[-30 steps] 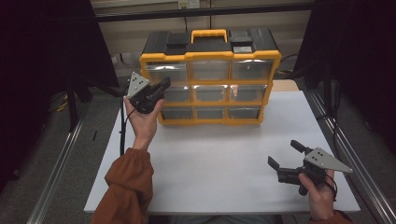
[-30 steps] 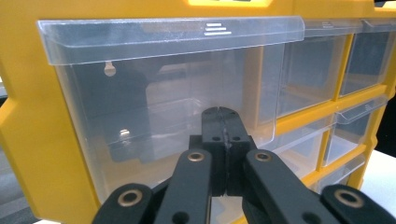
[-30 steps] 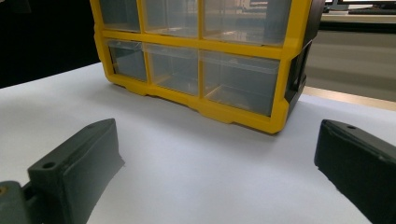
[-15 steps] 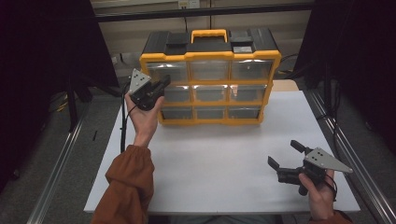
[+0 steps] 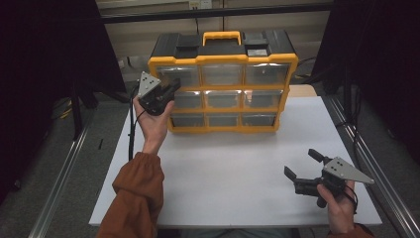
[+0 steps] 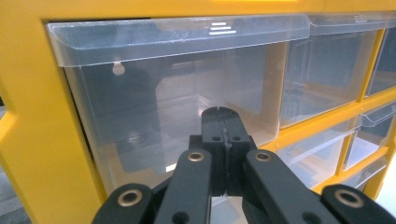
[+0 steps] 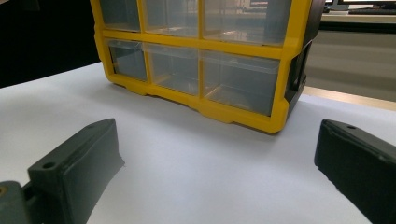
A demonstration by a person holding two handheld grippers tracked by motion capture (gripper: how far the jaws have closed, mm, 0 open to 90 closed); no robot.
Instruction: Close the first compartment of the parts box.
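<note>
Left gripper (image 6: 223,140), jaws together, holds unchanged just before the top-left drawer (image 6: 177,98); no pull begun. Right gripper (image 5: 309,168), jaws apart, rests idle above the table (image 5: 233,168).

We see a dim room with black surrounds; the white bench (image 5: 237,163) is evenly lit, seemingly from above. Glare streaks the organizer's (image 5: 223,82) clear drawer fronts. Both gripper views look soft, their near black jaws blurred.
</note>
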